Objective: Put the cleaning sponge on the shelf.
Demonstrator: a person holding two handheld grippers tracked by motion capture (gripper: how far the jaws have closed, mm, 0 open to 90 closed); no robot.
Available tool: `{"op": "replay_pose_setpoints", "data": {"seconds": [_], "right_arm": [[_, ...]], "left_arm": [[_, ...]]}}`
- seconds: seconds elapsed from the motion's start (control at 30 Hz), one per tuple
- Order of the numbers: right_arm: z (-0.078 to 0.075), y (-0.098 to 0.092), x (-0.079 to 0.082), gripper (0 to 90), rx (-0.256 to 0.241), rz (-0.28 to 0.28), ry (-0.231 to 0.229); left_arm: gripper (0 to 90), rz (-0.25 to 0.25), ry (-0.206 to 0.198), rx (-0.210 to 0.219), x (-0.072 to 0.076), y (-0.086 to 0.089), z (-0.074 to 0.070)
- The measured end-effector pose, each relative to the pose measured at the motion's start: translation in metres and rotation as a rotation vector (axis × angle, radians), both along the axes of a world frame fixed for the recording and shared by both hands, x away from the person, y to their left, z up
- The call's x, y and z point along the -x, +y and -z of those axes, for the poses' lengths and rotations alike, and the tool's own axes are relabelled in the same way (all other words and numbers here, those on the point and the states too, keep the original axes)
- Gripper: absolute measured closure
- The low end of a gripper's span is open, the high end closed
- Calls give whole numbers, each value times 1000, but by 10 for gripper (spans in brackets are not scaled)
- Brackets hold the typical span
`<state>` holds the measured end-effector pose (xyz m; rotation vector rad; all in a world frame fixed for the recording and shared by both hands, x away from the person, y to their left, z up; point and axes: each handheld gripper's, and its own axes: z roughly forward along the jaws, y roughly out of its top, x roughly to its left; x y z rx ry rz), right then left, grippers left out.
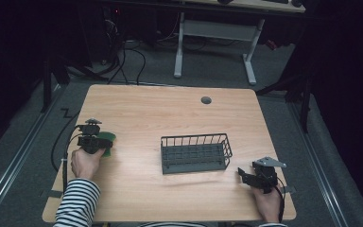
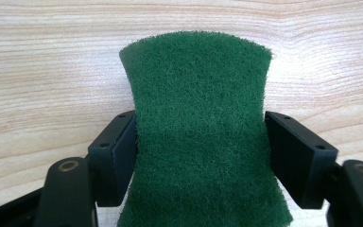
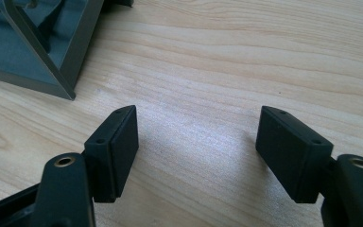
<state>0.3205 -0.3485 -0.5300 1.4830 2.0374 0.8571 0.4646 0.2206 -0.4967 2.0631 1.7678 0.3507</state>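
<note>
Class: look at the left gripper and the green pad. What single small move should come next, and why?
Probably lift: the left gripper pinches the green scouring pad, waisted between its jaws, on the table. The wire basket sits empty to its right.

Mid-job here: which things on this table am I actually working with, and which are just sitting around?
In play, as far as I can judge:
- green scouring pad, between the left tongs
- wire basket, mid-table
- right tongs, open over bare wood

Just there:
- table
- round hole in its far edge
- white desk frame behind
</note>
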Motion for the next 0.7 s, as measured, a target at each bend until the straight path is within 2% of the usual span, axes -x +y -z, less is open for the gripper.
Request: {"op": "replay_pose_setpoints", "data": {"seconds": [0.37,0.7], "right_arm": [[0,0,0,304,0,0,0],[0,0,0,305,0,0,0]], "left_arm": [[312,21,-15,-10,2,0,-4],[314,106,-35,-9,8,-8,-17]]}}
